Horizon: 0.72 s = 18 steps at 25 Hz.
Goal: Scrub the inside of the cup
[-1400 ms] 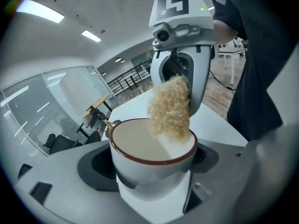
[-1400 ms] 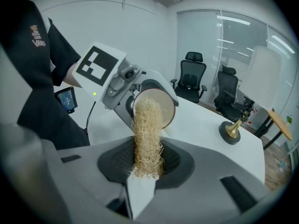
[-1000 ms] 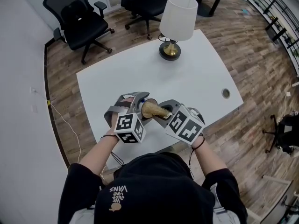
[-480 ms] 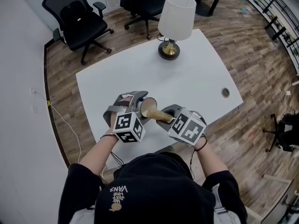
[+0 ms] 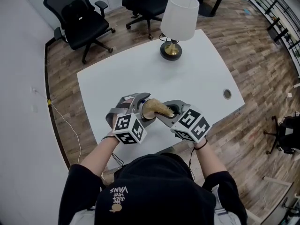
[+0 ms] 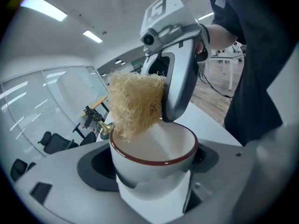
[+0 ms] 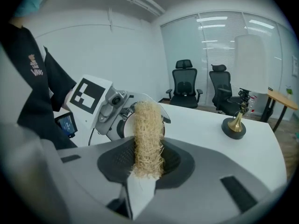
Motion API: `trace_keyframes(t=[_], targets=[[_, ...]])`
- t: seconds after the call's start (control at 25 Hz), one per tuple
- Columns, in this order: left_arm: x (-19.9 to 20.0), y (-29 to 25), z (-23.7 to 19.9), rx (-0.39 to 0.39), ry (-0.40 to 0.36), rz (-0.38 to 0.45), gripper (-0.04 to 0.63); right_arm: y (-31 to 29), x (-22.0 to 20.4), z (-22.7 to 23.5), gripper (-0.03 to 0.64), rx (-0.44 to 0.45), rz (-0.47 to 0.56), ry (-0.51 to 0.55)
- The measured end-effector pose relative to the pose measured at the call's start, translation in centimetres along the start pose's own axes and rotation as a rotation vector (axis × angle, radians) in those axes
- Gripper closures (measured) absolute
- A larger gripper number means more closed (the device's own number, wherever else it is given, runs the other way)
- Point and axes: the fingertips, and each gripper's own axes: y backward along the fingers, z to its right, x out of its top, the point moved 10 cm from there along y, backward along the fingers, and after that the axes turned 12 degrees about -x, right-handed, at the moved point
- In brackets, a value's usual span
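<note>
Right gripper point(image 5: 169, 110) has rolled and shifted slightly toward 1 o'clock since half a second ago, and the loofah scrubber point(image 6: 135, 104) has lifted toward the cup mouth.

Right jaws pinch the scrubber's base, with the fibre wad sticking out ahead of them (clearest in the right gripper view). Left gripper point(image 5: 138, 106) has barely moved and its jaws are clamped on the white cup point(image 6: 154, 167) with the red-brown rim, gripping the cup's lower body with the mouth tilted toward the right gripper. In the left gripper view most of the scrubber sits above the rim, and only its lower tip reaches the rim at about 10 o'clock. Both tools are held above the near edge of the white table point(image 5: 197, 74). The lamp point(image 5: 178, 22) stands well apart at 1 o'clock of the cup, unchanged.
</note>
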Motion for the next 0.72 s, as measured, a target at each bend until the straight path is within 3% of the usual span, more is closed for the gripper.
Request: trace_keyframes(t=[0.28, 0.52, 0.72], targets=[[-0.7, 0.5, -1.8, 0.023, 0.192, 0.204, 0.183, 0.9, -0.9, 1.2, 0.522, -0.009, 0.176, -0.156], [-1.8, 0.0, -3.0, 0.067, 0.364, 0.464, 0.183, 2.0, -2.3, 2.4, 0.522, -0.119, 0.340, -0.276], [-3.1, -1.3, -3.7, 0.124, 0.433, 0.560, 0.183, 2.5, -3.3, 2.9, 0.522, -0.222, 0.380, -0.254]])
